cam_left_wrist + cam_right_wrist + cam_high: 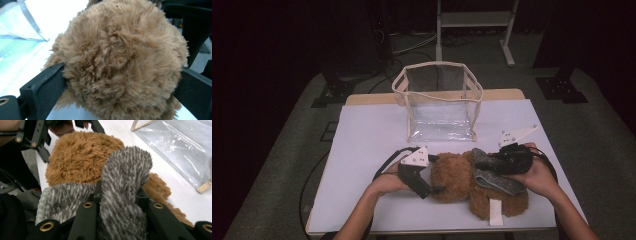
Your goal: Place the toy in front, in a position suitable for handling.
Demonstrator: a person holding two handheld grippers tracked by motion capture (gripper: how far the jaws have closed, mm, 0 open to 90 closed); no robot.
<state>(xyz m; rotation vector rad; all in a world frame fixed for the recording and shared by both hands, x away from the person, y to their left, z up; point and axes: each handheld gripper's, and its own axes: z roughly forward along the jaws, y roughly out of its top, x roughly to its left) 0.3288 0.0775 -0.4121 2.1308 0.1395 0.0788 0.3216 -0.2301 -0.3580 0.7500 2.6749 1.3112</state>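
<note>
A brown plush bear (458,186) lies on the white table (367,135) near its front edge, with a grey knitted scarf (502,182) around it. My left gripper (442,182) comes in from the left; in the left gripper view its jaws (122,82) press on both sides of the bear's furry head (120,57). My right gripper (488,163) comes in from the right and is shut on one end of the grey scarf (125,177), which stands up between the jaws (120,195).
A clear plastic bag (439,100) with a cream trim stands open at the back middle of the table. A white label (495,211) hangs off the bear near the front edge. Cables trail from both grippers.
</note>
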